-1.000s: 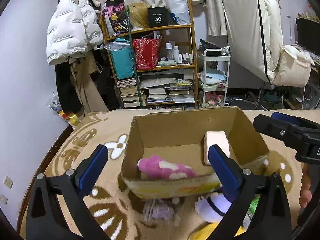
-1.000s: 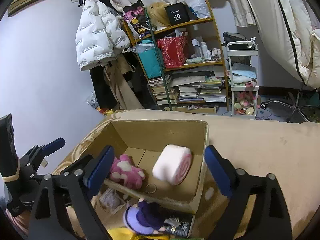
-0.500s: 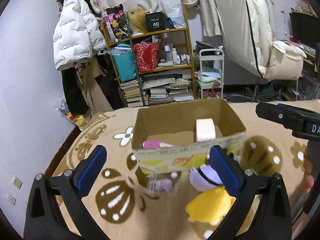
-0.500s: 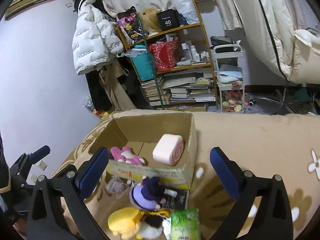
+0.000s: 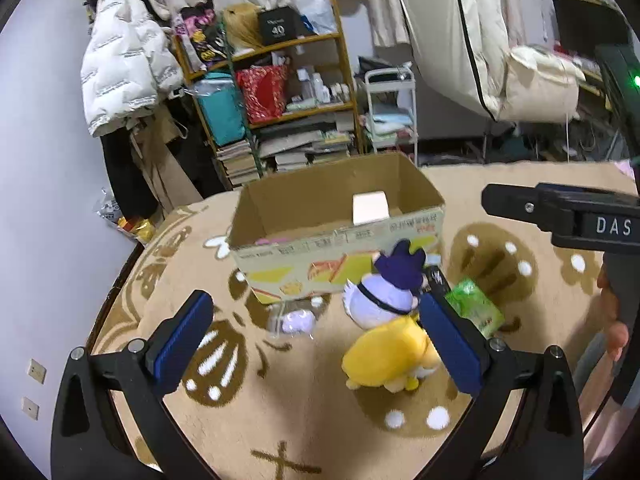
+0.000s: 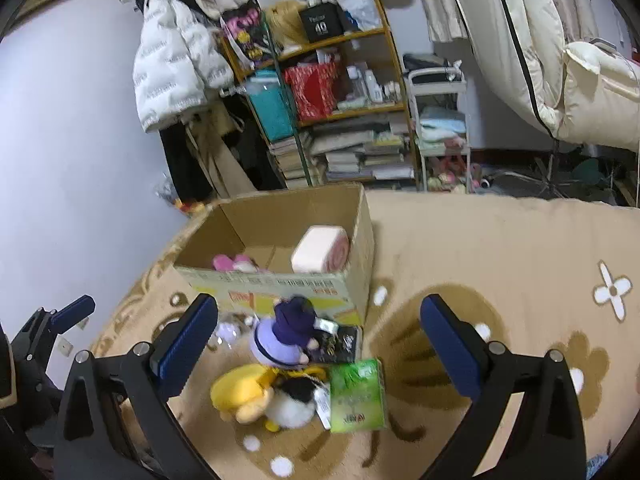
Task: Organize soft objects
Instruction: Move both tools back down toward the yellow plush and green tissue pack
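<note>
An open cardboard box [image 5: 340, 272] [image 6: 280, 284] stands on the beige blanket. It holds a pink-and-white roll cushion [image 6: 320, 250] [image 5: 370, 208] and a pink plush [image 6: 234, 263]. In front of it lie a purple-hatted plush [image 5: 384, 292] [image 6: 286, 340], a yellow plush [image 5: 390, 354] [image 6: 244, 390], a small clear-bagged lilac toy [image 5: 294, 320] and a green packet [image 6: 356, 396] [image 5: 474, 306]. My left gripper [image 5: 316, 344] is open and empty above the toys. My right gripper [image 6: 316, 346] is open and empty, over the plush pile.
A cluttered shelf [image 5: 280, 112] with books and bags, a white trolley [image 6: 440, 128] and hanging coats stand behind the bed. The blanket's left edge drops off by the wall [image 5: 48, 200]. A dark flat pack [image 6: 340, 344] lies beside the purple plush.
Both grippers have pulled back and up from the box, bringing the loose toys in front of it into view. Both stay open and empty.
</note>
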{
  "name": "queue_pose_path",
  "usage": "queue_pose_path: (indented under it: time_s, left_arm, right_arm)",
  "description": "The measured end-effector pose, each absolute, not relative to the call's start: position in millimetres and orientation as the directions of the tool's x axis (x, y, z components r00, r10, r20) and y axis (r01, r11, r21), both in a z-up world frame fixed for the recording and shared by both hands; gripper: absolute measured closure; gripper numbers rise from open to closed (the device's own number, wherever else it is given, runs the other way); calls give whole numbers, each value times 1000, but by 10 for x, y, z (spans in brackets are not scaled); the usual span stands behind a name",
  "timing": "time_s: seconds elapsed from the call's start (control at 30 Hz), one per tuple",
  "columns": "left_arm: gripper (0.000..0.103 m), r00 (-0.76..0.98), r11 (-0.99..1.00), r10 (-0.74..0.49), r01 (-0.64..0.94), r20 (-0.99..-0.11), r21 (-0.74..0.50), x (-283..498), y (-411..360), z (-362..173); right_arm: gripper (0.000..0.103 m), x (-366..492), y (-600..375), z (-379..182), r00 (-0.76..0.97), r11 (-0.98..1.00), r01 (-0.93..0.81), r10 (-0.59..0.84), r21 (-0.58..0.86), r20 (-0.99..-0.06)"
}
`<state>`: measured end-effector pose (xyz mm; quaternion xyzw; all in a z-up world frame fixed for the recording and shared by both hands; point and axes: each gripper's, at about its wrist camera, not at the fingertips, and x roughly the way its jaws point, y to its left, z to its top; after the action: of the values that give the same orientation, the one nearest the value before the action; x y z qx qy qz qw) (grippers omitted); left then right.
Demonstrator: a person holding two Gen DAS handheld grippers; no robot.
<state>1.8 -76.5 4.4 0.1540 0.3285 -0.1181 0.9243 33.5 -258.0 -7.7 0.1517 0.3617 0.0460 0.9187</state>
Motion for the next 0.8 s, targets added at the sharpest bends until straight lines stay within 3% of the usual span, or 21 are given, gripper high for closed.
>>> queue_pose_path:
  time_s: [0.8]
  left_arm:
    - [1,572,876,-179,463,-800,134,366,-1207,-610]
  right_arm:
    - [0,763,-2596,-827,517,938,101,235,331,-823]
